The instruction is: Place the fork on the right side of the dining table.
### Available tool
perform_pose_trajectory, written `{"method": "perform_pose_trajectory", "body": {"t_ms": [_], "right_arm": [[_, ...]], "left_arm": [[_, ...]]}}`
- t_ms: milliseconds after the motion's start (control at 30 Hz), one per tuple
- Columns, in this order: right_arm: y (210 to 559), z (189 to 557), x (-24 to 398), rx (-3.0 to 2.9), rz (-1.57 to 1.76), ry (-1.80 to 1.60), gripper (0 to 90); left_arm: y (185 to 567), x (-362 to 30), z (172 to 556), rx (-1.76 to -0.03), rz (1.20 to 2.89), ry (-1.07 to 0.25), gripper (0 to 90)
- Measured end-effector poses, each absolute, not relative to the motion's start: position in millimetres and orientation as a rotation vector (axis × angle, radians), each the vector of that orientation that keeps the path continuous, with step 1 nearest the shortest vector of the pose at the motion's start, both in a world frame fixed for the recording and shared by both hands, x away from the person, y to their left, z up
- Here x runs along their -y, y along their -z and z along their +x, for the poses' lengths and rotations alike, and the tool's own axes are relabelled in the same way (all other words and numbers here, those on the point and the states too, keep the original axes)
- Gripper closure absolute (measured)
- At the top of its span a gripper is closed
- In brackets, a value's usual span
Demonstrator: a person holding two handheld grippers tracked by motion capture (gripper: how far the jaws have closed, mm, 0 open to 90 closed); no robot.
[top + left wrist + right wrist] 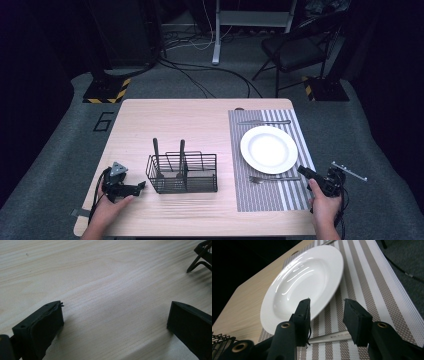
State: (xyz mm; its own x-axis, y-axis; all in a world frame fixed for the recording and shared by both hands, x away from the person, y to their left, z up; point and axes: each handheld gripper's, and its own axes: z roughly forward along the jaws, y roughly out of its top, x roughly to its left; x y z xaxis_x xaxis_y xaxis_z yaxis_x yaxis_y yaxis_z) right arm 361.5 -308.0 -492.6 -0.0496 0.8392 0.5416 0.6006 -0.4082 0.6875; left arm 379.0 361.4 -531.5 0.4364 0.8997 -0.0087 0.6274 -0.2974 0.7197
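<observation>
High view: fork (272,178) lies on the striped mat (287,197) below the plate (268,149), right claw (306,173) at its handle end; left claw (115,322) view: wide, empty over worktop (100,277); right claw view: part-open above the handle; a careless sweep could knock the fork askew.
</observation>
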Motion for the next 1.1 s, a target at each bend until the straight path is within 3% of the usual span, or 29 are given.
{"method": "perform_pose_trajectory", "body": {"t_ms": [533,1100], "right_arm": [[447,368,240,-1.918,1.614,-1.321,47.6],[457,367,183,-2.196,1.294,-1.277,42.4]], "left_arm": [[531,-362,379,-1.279,2.04,-0.53,0.2],[531,-362,379,-1.279,2.037,-0.532,0.2]]}}
